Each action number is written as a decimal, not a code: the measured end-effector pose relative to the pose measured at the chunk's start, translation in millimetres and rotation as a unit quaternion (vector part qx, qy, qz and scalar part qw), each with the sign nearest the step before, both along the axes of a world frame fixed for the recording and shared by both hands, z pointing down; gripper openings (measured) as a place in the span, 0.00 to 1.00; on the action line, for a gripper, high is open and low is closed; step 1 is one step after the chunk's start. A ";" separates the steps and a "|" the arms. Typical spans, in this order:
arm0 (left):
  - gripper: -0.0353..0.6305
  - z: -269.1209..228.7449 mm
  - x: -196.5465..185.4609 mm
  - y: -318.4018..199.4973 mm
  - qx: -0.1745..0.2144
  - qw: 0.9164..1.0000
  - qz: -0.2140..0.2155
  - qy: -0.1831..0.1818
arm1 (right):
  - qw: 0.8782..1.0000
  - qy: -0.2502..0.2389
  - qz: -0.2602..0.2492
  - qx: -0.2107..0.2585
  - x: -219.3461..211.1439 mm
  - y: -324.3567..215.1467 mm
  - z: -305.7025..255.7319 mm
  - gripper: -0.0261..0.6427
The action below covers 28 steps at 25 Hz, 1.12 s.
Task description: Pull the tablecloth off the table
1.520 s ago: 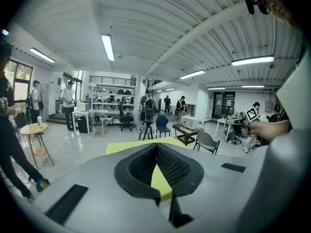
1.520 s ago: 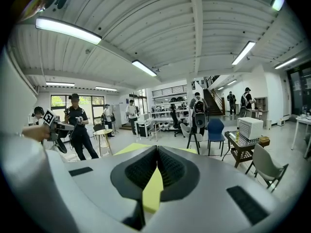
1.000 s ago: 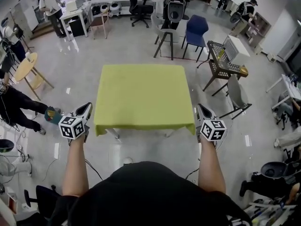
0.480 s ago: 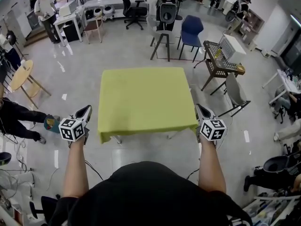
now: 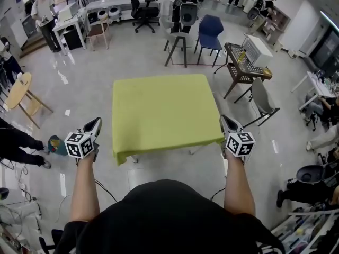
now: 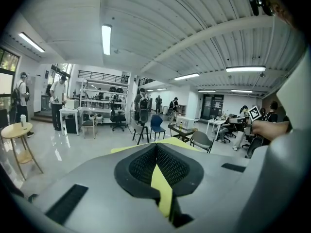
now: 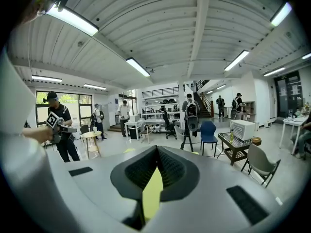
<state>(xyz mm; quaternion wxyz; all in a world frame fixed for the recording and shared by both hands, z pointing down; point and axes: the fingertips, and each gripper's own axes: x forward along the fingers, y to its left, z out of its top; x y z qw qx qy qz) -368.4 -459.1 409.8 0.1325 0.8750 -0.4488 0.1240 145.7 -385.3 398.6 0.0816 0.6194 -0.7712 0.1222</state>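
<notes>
A yellow-green tablecloth (image 5: 164,115) lies flat over a square table, its near edge hanging a little over the front. My left gripper (image 5: 94,123) hovers left of the table's near left corner, clearly apart from the cloth, jaws shut. At the near right corner my right gripper (image 5: 224,120) sits close beside the cloth's edge, also shut; the cloth shows no pull or fold there. In the left gripper view the shut jaws (image 6: 156,152) fill the bottom, with the cloth (image 6: 182,143) just beyond them. The right gripper view shows its shut jaws (image 7: 156,154) the same way. A thin yellow strip shows in each jaw slit.
Past the table stand a blue chair (image 5: 210,29), a grey stool (image 5: 177,42) and a side table with a white box (image 5: 247,57). A grey chair (image 5: 260,100) is close to the right. A round wooden table (image 5: 18,91) and people stand at the left.
The view has shifted a little, so the table sits slightly further right and lower in the picture. Both grippers stay beside the near corners, still shut.
</notes>
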 end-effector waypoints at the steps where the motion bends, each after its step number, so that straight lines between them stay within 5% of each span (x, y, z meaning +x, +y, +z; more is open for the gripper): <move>1: 0.09 1.6 -3.1 -3.7 -0.001 1.000 0.003 0.001 | 1.000 0.002 0.003 -0.001 -2.8 -1.1 0.3 0.06; 15: 0.09 31.2 -15.2 -44.6 -0.023 0.999 0.027 -0.012 | 0.999 0.026 0.028 -0.003 7.0 -25.6 12.3 0.06; 28: 0.09 59.9 20.3 -59.6 -0.055 0.997 -0.008 -0.049 | 0.997 0.038 0.019 -0.061 111.7 -51.7 63.9 0.08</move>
